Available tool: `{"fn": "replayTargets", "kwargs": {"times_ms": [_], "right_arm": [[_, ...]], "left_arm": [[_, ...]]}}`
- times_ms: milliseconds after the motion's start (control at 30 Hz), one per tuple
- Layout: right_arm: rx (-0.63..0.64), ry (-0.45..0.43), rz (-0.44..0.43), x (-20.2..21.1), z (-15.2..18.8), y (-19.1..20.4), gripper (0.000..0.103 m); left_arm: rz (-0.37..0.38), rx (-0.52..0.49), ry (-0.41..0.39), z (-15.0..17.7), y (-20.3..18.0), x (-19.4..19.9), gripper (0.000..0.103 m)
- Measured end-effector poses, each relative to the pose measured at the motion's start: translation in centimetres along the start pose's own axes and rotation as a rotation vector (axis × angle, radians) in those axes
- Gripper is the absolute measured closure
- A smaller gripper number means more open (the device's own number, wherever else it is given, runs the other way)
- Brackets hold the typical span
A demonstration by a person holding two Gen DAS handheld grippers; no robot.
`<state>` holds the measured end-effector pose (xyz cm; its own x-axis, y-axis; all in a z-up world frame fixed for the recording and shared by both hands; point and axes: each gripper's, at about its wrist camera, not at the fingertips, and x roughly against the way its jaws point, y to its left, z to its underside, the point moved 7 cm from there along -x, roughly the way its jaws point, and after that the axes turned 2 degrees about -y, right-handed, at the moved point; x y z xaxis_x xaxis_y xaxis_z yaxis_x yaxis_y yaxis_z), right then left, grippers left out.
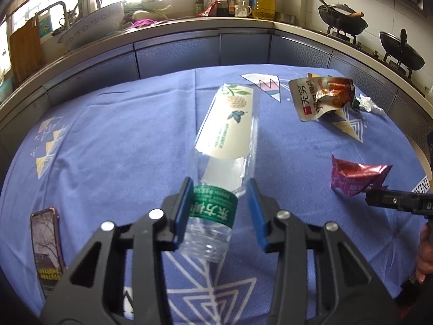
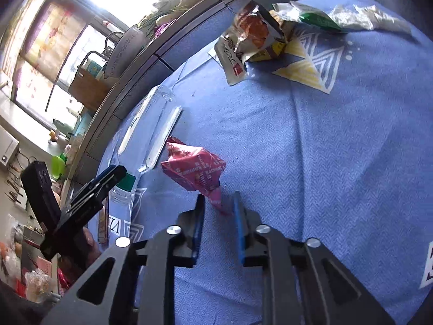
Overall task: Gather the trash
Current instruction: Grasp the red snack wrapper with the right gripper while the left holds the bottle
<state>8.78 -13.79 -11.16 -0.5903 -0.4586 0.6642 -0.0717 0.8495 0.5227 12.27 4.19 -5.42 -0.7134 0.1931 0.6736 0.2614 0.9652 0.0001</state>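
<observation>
bench cloth (image 1: 121, 135): blue, printed with white, yellow and pink triangle motifs.
bottle (image 1: 227, 140): clear plastic; cream label with green leaves, a pale round fruit and a teal butterfly; green neck band with white characters.
snack wrapper (image 2: 196, 172): magenta-red foil, small white print.
snack pouch (image 1: 322, 97): silver-white, black characters, red square mark, brown-orange picture.
crumpled wrapper (image 2: 346, 19): white with a green patch.
phone (image 1: 46, 246): pink-edged case, dark screen with a bare-tree picture.
left tongs (image 1: 220, 208): black frame, blue pads, silver rivets.
right tongs (image 2: 217, 214): the same colours.
</observation>
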Motion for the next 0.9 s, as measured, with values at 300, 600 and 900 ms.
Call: {"fn": "replayTargets", "kwargs": {"times_ms": [300,600,900], "right_arm": [[0.291,-0.077,0.159,0.5,-0.1,2.4,0.037],[0.360,-0.025,0.161,-1.3,1.0,3.4,0.037],[0.378,-0.010,0.151,-1.2,1.8,3.4,0.037]], "left_arm": [[0.033,0.026,-0.002,0.1,0.1,0.5,0.099],[0.012,0.025,-0.006,0.5,0.3,0.5,0.084],[0.042,0.057,0.006,0.2,0.6,-0.1,0.060]]}}
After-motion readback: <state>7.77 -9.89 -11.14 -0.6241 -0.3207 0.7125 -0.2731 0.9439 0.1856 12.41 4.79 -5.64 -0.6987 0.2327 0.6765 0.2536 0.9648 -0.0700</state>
